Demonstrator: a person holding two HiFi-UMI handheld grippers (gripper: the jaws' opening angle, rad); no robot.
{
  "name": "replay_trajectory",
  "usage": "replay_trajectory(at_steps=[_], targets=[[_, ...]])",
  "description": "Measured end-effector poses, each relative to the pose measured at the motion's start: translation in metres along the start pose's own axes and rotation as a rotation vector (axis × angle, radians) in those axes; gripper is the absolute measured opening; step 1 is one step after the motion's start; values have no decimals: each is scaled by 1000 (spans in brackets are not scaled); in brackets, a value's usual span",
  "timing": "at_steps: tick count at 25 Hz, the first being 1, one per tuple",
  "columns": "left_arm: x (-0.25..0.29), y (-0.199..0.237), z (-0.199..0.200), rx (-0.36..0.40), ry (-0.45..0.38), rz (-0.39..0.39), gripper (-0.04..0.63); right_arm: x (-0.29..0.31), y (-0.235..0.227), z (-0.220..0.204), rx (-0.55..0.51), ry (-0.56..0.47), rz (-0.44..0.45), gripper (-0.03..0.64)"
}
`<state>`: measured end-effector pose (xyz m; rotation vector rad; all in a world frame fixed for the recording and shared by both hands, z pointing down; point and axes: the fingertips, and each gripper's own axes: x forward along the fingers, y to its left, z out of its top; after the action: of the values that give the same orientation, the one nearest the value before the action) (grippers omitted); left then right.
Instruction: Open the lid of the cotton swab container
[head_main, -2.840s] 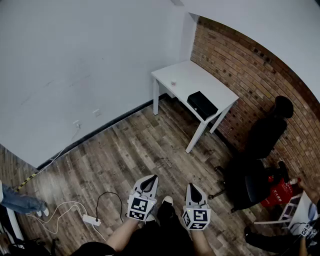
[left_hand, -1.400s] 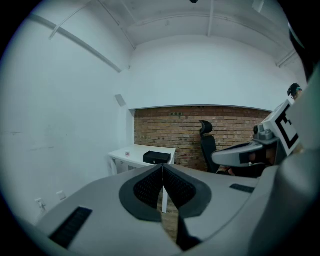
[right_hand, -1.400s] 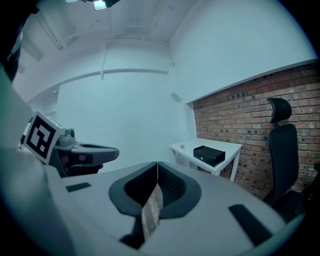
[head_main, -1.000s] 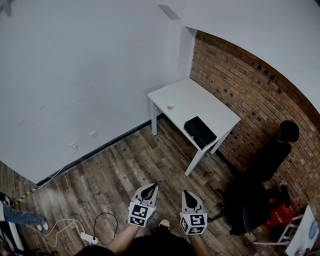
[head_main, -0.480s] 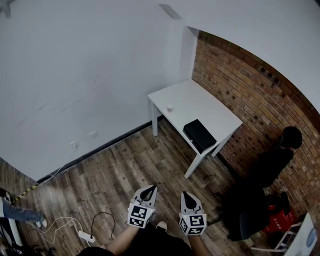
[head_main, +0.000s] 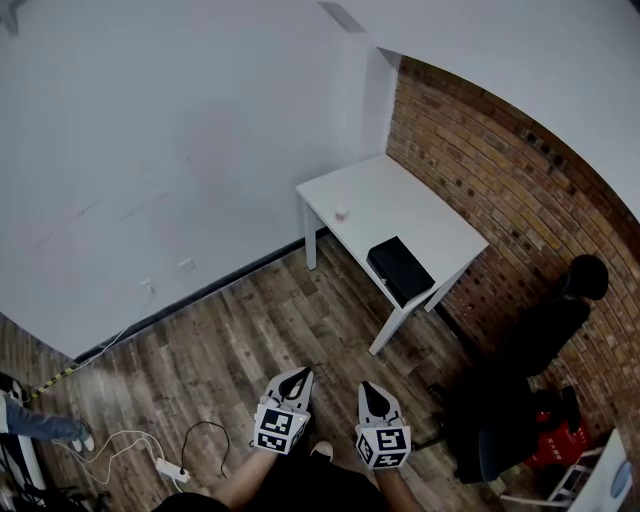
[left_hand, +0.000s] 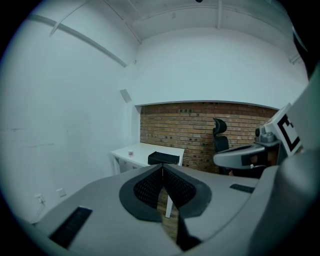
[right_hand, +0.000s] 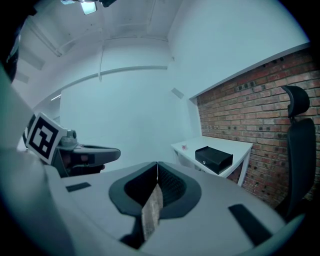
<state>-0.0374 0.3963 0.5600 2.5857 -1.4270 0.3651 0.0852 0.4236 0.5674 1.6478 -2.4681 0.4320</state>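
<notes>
My left gripper, lower centre, has its jaws together, empty. The small pale item on the white bench, centre frame and well apart from both grippers, I take for the cotton swab container. My right gripper is likewise closed and empty. I expect light, slippery plastic: clamp the body and lift the lid by its rim.

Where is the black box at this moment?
In the head view the black box lies on the white table beside the brick wall, right of centre, at the table's near end.
</notes>
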Motion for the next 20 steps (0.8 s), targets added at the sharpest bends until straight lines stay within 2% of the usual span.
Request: replay_trajectory(at_steps=[11, 20], targets=[[60, 27, 19, -4, -10, -28, 14, 52, -22, 16, 2, 7, -10, 21], [116, 75, 36, -18, 10, -52, 14, 124, -34, 39, -8, 22, -17, 21]])
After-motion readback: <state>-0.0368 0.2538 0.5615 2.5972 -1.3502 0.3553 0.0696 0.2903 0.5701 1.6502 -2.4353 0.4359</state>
